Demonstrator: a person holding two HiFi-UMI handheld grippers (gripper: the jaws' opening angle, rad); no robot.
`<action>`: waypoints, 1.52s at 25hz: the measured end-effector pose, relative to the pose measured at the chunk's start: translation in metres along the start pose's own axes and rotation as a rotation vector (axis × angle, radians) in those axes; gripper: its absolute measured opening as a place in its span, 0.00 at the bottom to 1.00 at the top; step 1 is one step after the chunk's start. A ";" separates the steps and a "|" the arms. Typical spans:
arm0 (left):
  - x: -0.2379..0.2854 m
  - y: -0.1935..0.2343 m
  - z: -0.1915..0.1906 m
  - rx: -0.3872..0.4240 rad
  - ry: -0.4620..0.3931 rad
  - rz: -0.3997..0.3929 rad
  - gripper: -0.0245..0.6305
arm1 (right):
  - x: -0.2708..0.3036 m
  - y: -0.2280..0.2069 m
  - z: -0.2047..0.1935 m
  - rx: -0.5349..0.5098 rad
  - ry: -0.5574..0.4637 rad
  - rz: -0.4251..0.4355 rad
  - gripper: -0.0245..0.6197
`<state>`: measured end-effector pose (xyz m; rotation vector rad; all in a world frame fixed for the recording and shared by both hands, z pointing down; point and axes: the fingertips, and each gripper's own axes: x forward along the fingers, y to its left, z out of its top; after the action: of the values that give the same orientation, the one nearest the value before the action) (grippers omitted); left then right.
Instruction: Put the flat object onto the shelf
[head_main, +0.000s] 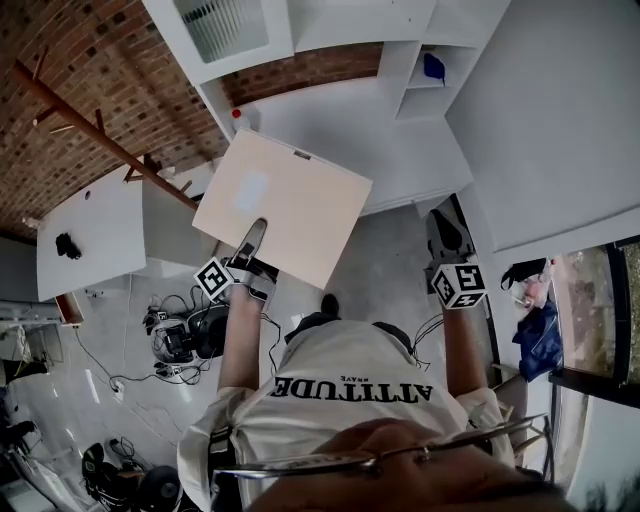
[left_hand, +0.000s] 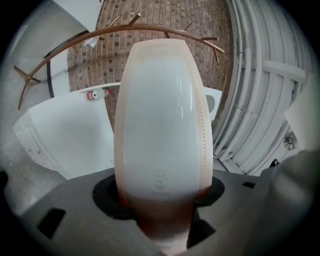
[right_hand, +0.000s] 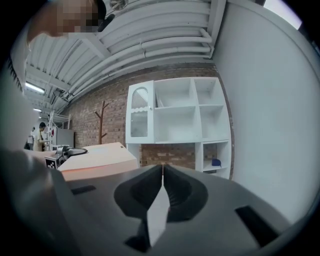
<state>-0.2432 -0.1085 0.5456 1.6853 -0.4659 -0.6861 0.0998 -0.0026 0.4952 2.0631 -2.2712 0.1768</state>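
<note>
**Flat board (head_main: 285, 205) gripped in the left claw (head_main: 250, 238)**

The pale board hangs roughly level in the air in front of the person, with its near edge clamped in the left claw. The right claw (head_main: 446, 238) is clenched on nothing and sits apart from the board, off to its right. The white shelf (head_main: 418, 75) stands ahead against a brick wall (head_main: 90, 80).

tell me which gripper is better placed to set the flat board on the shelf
Left, probably. The left gripper clamps the flat board, with the white shelf ahead. The right gripper is shut and empty, apart from the board.
</note>
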 end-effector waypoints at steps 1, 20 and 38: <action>0.006 0.004 0.007 0.000 0.005 0.002 0.46 | 0.004 -0.001 0.002 -0.002 0.001 -0.010 0.08; 0.073 0.036 0.048 -0.046 0.033 0.026 0.46 | 0.067 -0.028 0.005 0.008 0.031 -0.054 0.08; 0.179 0.047 0.026 -0.027 -0.093 0.046 0.46 | 0.187 -0.125 0.019 0.025 0.021 0.146 0.08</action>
<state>-0.1239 -0.2519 0.5536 1.6180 -0.5568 -0.7362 0.2068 -0.2010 0.5050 1.8972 -2.4193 0.2352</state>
